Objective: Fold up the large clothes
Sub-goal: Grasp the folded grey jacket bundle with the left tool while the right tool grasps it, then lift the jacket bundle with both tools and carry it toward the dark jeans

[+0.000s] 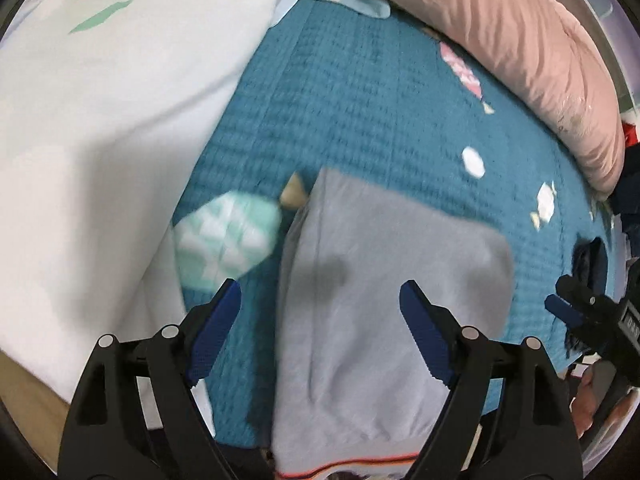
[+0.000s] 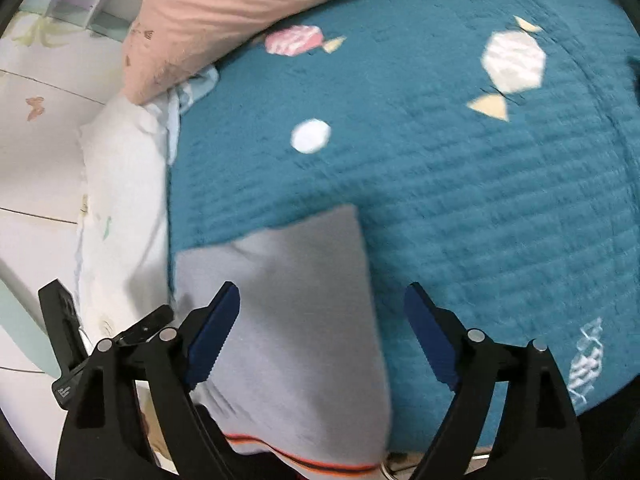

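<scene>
both grippers were off the cloth when we looked at this one. our left gripper (image 1: 320,320) had its blue pads spread wide with nothing pinched, just hanging over the grey garment (image 1: 384,280) in the lower middle of its frame. same story for the right gripper (image 2: 322,328): pads wide apart, nothing between them, with the garment's right edge running up between the two fingers in the lower centre of that view.

the grey garment (image 2: 288,300) lay on the teal quilt (image 2: 460,200) as a compact, roughly rectangular bundle with pretty clean straight edges and a squared corner at the top. an orange-and-dark striped hem showed along the very bottom of both frames. so we reckoned at least one fold was already in, probably more, since it looked way smaller than a large piece of clothing spread out would.

what was left was harder to call. the near end ran out of frame under the grippers, so we couldn't tell whether it still needed one more fold or just a bit of smoothing. there was a soft bulge and a darker smudge on the cloth in the left view, plus motion blur.

pink duvet (image 1: 520,40) sat along the upper right in the left view, white bedding (image 1: 100,120) down the left side. neither touched the garment.
</scene>
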Demonstrator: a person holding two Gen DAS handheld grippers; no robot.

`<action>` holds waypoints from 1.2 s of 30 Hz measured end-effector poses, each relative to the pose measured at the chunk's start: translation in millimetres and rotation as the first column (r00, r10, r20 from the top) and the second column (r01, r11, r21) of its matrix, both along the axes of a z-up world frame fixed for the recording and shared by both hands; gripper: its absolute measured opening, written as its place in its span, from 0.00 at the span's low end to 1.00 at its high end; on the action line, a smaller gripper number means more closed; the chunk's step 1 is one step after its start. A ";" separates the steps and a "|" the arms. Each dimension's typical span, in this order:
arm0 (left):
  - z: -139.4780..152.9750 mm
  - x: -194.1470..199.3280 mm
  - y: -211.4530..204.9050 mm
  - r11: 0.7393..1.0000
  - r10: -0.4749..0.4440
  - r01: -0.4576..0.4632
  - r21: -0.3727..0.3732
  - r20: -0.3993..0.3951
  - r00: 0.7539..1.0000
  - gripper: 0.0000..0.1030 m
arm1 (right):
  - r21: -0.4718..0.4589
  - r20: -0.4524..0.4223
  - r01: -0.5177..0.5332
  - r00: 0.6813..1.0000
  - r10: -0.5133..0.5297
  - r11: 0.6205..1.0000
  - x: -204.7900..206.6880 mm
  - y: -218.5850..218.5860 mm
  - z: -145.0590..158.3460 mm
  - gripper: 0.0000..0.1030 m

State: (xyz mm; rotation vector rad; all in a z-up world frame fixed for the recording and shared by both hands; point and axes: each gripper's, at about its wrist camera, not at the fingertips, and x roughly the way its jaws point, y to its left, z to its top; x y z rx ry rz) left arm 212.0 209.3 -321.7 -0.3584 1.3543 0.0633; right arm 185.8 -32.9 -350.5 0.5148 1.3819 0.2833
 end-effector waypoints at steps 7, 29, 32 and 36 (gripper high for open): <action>-23.4 -32.2 7.2 1.000 -0.003 0.003 0.002 -0.058 0.998 0.80 | -0.030 -0.059 -0.038 0.998 0.036 0.999 -24.2 -2.2 -33.5 0.81; -71.6 -58.0 45.2 0.959 0.054 -0.043 -0.280 0.030 0.998 0.90 | 0.027 0.016 -0.169 0.986 0.169 0.985 -39.2 50.6 -78.0 0.94; -69.9 -64.3 36.9 0.970 0.102 -0.081 -0.229 0.082 0.991 0.92 | 0.015 0.029 -0.135 0.990 0.135 0.991 -42.1 49.6 -78.1 0.94; -65.1 -76.6 32.7 0.973 0.170 -0.148 -0.179 0.112 0.979 0.92 | -0.001 0.021 -0.106 0.994 0.106 0.994 -42.7 48.3 -75.5 0.93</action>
